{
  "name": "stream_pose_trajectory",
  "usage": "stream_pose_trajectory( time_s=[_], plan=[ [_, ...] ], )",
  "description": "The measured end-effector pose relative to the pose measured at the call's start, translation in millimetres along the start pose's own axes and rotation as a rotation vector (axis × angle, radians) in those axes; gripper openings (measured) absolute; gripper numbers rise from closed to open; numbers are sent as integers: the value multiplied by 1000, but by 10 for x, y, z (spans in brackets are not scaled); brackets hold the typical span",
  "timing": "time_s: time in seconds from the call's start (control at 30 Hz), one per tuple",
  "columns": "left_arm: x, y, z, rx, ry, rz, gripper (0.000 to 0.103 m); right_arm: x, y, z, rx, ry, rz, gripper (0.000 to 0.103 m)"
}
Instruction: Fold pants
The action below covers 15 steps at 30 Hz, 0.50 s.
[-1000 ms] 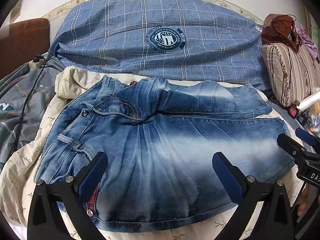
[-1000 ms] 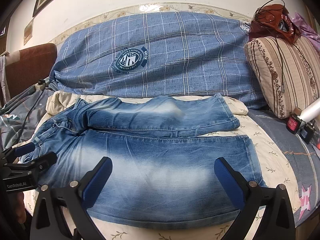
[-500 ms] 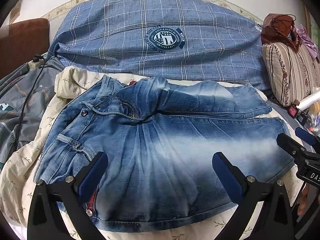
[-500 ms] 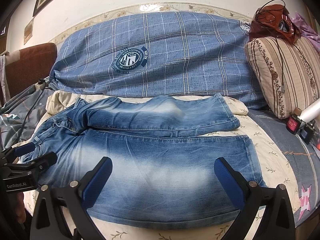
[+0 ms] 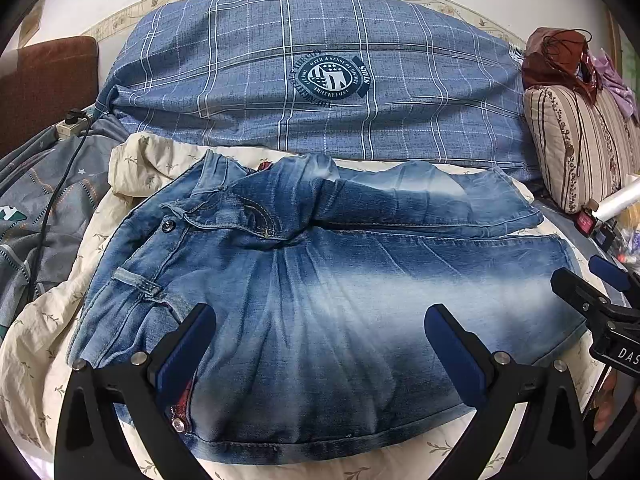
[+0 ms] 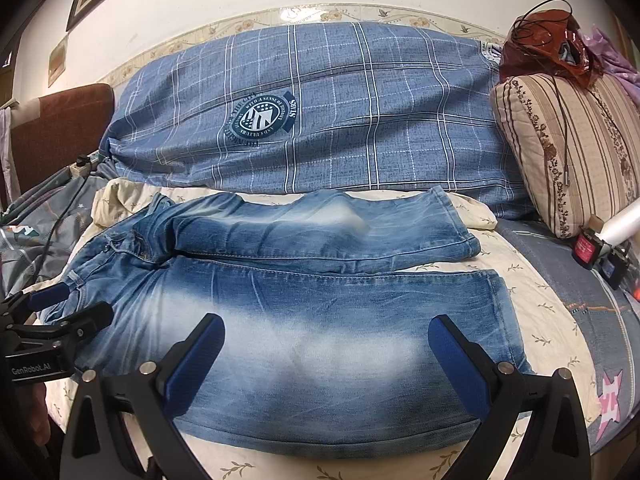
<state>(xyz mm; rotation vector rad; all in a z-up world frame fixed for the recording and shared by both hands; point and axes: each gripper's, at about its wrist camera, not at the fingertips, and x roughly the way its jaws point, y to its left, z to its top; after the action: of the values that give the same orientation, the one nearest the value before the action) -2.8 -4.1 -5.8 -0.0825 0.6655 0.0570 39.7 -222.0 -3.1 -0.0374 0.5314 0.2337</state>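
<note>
A pair of faded blue jeans point(image 5: 328, 304) lies spread on a cream floral sheet point(image 5: 44, 328), waist to the left, both legs running right side by side. It shows the same way in the right wrist view point(image 6: 320, 320). My left gripper point(image 5: 320, 334) is open and empty, hovering over the near leg by the waist and hip. My right gripper point(image 6: 326, 338) is open and empty over the near leg's middle. Each gripper shows at the edge of the other's view.
A big blue plaid pillow point(image 5: 328, 80) lies behind the jeans. A striped beige pillow point(image 6: 568, 148) with a brown bag point(image 6: 544, 48) stands at the right. A power strip and black cable point(image 5: 60, 168) lie at the left. Small items point(image 6: 600, 248) sit at the right edge.
</note>
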Motion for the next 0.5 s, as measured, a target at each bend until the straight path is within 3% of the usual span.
stream_pose_trajectory(
  time_s=[0.3,0.5],
  plan=[
    [-6,9,-1,-10,1,-7,103,10,1,-5,0,0,-3,103],
    [-14,220,10,-76,20,-45,103,28,-113,-45,37,23,16,103]
  ],
)
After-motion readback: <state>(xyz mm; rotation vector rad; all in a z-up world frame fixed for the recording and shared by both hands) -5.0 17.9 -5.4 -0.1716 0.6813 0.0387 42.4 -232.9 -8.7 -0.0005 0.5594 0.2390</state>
